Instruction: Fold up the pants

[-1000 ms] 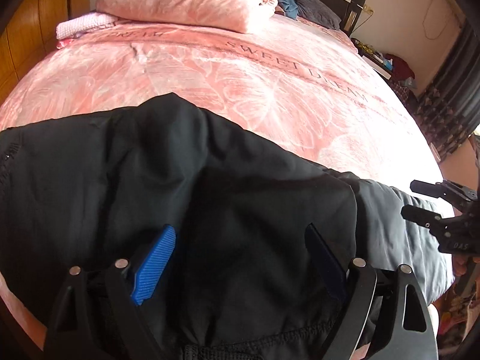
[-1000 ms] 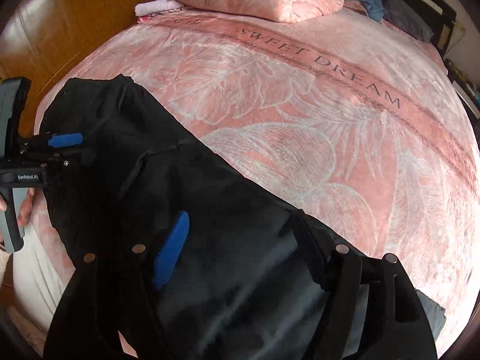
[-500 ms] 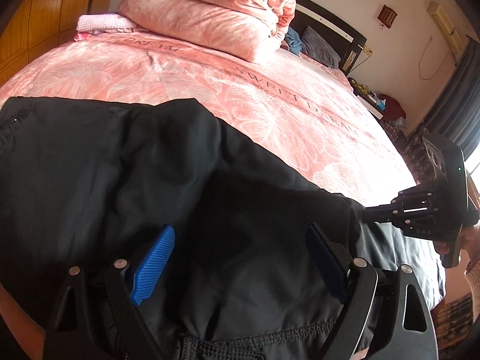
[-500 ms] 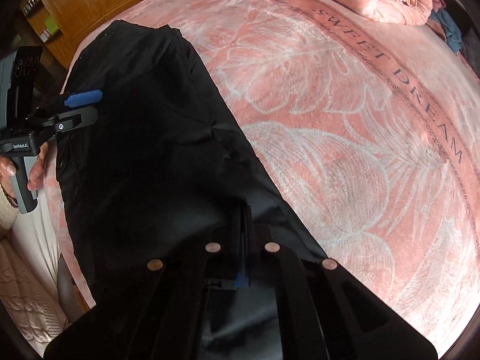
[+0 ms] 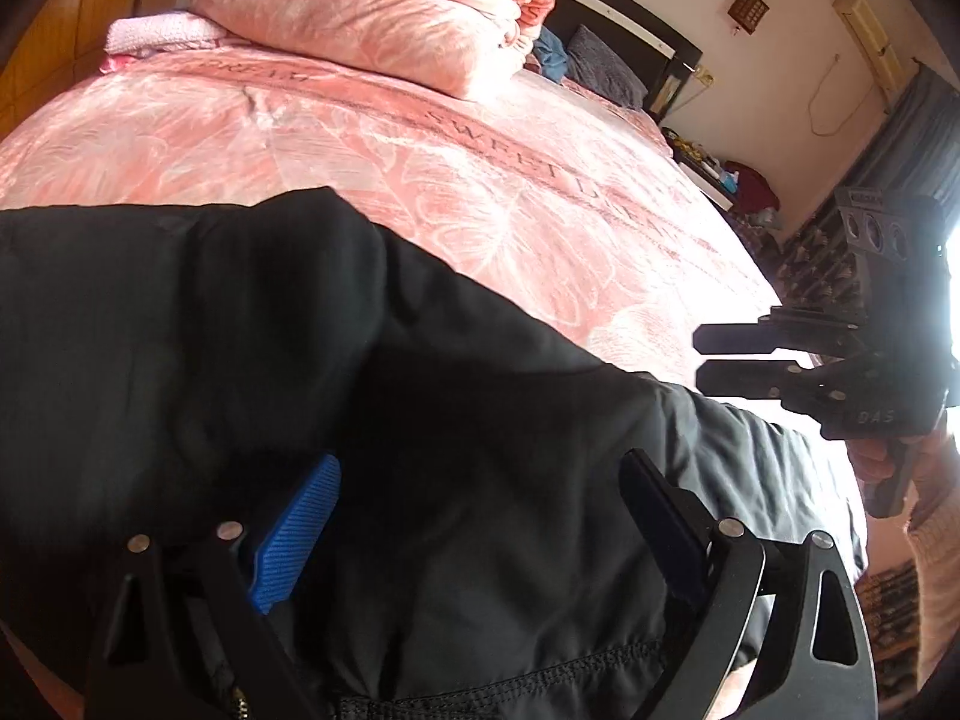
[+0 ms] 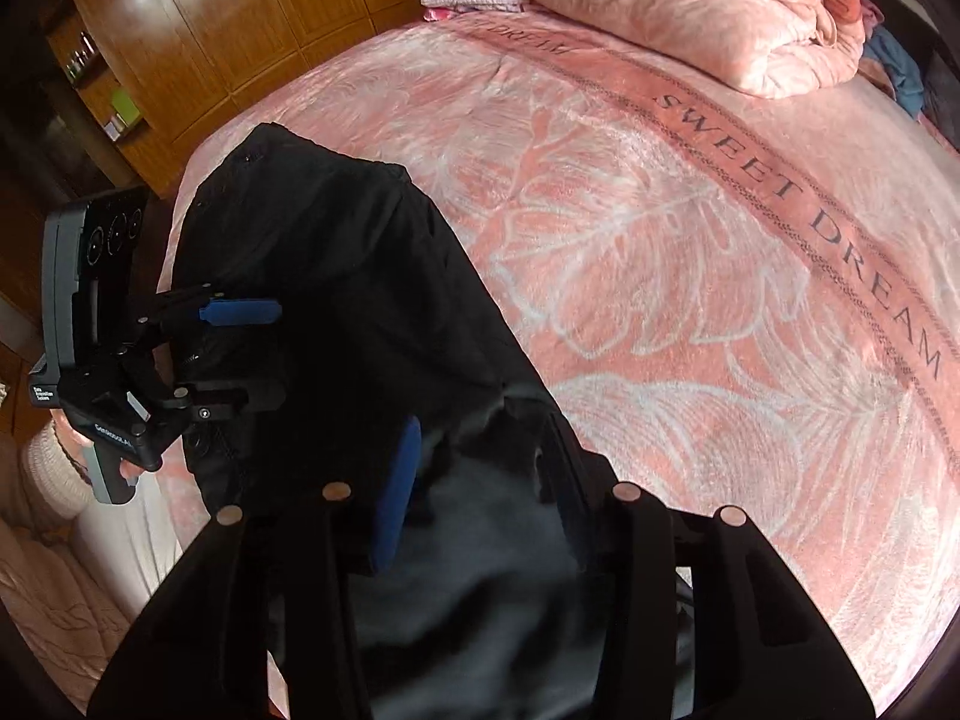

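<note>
- Finds the black pants [image 5: 240, 330] laid lengthwise along the near edge of the pink bedspread [image 5: 480, 180], waistband end at the left, one grey-lined layer showing at the right end.
- Shows the left gripper [image 5: 477, 468] with tongs wide apart, straddling the waistband end and clamped on nothing.
- Shows the right gripper [image 6: 480, 426] with tongs apart by a narrower gap, apparently just above the right end of the cloth; seems to pinch no fabric in the left wrist view.
- Risks catching only the top layer on closing, given slippery, doubled cloth: would leave the lower layer behind and skew the fold.
- Risks pinching the plush bedspread together with the pants if lowered too deep, pulling a ridge into the cover.
- Risks sliding the pants off the near edge, since so little bedspread lies between cloth and drop; an uneven pull from one side would do it.
- Risks trapping the bump near the middle as a crease if folded without smoothing.
- Leaves the folded quilt [image 5: 390, 18] at the far corner well apart, so no likely snag there.
</note>
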Action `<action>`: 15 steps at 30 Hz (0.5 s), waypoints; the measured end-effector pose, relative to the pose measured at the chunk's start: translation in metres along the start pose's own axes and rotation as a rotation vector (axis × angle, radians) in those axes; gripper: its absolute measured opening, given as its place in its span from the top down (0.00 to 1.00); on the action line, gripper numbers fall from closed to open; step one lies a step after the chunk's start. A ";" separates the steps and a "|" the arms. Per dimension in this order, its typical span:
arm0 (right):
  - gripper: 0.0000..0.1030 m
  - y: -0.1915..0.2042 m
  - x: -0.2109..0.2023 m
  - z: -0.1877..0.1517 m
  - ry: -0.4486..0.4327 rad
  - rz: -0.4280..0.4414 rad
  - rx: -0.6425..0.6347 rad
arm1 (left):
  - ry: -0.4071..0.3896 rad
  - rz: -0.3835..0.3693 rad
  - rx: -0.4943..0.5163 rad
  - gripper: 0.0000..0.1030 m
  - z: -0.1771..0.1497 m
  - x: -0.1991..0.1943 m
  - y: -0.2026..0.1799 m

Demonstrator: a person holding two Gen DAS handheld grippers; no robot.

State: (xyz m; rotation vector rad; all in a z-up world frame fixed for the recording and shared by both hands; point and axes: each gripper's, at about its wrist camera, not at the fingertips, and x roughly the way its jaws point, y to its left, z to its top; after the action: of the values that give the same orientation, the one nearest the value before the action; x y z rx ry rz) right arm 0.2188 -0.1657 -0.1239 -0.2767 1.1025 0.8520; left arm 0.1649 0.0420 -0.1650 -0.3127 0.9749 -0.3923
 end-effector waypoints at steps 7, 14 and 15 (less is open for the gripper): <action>0.57 -0.005 -0.031 -0.045 -0.143 0.056 0.174 | 0.224 -0.098 0.577 0.10 0.090 0.029 -0.029; 0.52 -0.013 -0.059 -0.101 -0.286 0.116 0.354 | 0.579 -0.202 0.809 0.32 0.106 0.098 -0.051; 0.52 -0.015 -0.061 -0.105 -0.299 0.121 0.370 | 0.598 -0.215 0.804 0.32 0.105 0.104 -0.052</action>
State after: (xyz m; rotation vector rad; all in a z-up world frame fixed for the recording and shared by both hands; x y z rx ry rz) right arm 0.1484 -0.2654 -0.1217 0.2223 0.9786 0.7494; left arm 0.2964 -0.0433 -0.1644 0.4641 1.2748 -1.0705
